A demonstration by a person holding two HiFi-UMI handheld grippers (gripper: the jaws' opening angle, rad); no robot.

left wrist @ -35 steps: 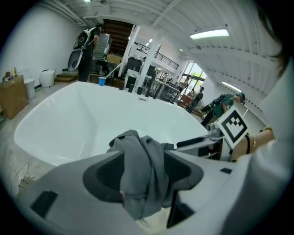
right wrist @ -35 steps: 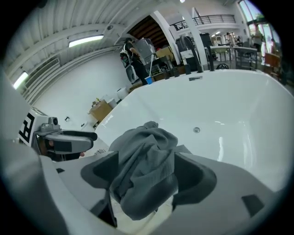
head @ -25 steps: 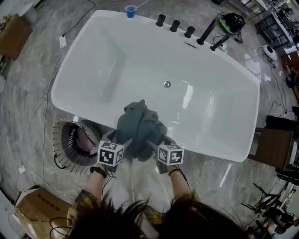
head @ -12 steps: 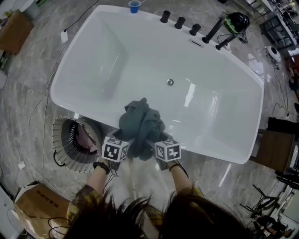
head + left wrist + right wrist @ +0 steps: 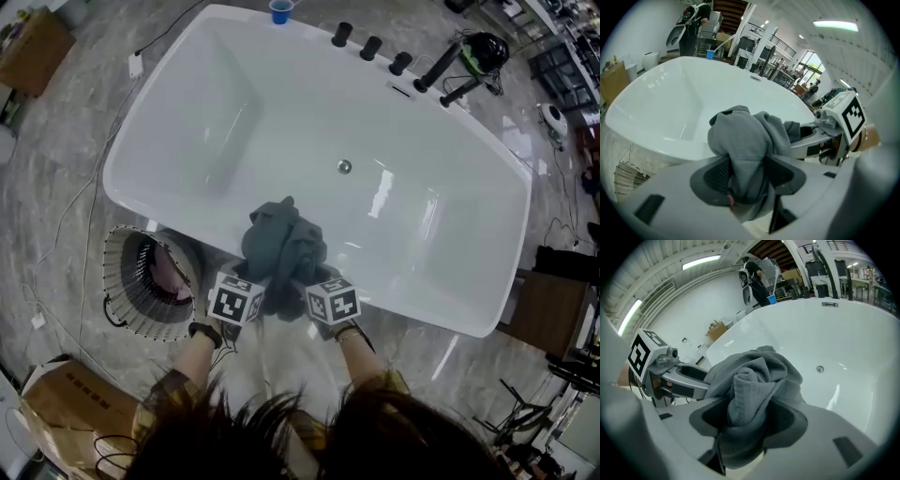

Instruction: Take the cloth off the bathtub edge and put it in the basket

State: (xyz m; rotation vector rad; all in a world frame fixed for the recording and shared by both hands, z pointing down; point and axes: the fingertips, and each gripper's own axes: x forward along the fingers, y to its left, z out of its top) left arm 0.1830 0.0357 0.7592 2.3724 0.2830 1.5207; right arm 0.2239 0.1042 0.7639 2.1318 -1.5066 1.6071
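The left gripper (image 5: 257, 283) and right gripper (image 5: 306, 283) have just been closing their jaws, and both pinch the gray cloth (image 5: 284, 242). The basket (image 5: 120, 291) sits to its left, beside the left gripper.

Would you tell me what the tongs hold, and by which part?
The left tongs and right tongs, jaws just closing, each pinch a bunched fold on the near side of the grey cloth.

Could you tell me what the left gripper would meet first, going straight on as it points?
The grey cloth, already between the left gripper's jaws, which have just been closing on it; beyond, probably the bathtub.
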